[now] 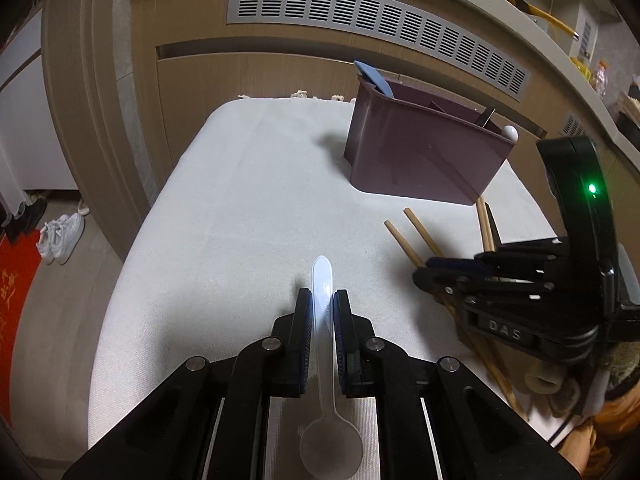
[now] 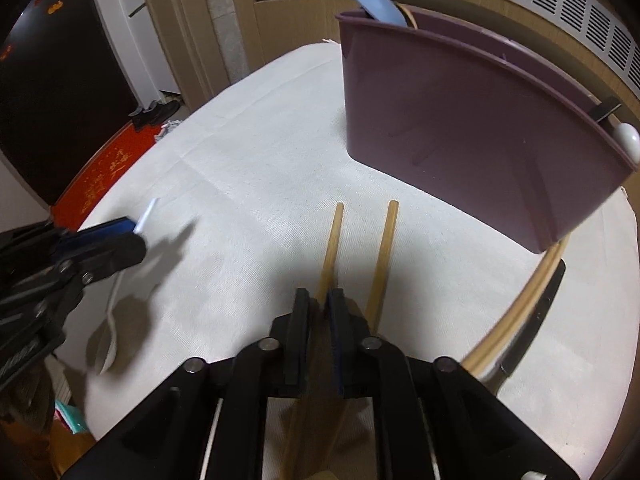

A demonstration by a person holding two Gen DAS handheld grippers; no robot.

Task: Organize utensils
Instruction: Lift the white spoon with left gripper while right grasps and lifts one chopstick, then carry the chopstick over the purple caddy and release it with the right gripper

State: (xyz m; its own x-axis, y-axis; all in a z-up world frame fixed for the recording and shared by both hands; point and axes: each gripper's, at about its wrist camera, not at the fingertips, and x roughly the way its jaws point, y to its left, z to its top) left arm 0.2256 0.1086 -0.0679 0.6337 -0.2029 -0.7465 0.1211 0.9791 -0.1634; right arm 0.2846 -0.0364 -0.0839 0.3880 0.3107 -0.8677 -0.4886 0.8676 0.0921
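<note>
My left gripper (image 1: 322, 300) is shut on the handle of a clear plastic spoon (image 1: 326, 432). The handle points forward and the bowl lies back toward the camera. In the right wrist view the left gripper (image 2: 134, 232) is at the left, with the spoon (image 2: 106, 344) hanging beneath it. My right gripper (image 2: 319, 300) has a wooden chopstick (image 2: 336, 228) pinched between its pads. A second chopstick (image 2: 386, 240) runs just outside its right finger. The purple utensil holder (image 1: 424, 152) (image 2: 460, 128) stands beyond both. The right gripper (image 1: 420, 274) is also seen in the left wrist view.
The holder contains a blue utensil (image 2: 376, 4), a white knob-ended one (image 2: 628, 138) and a black handle. More chopsticks (image 2: 528, 292) and a black-handled knife (image 2: 540, 312) lie by its right corner. A white cloth (image 1: 240, 200) covers the table. Shoes (image 1: 64, 236) sit on the floor at the left.
</note>
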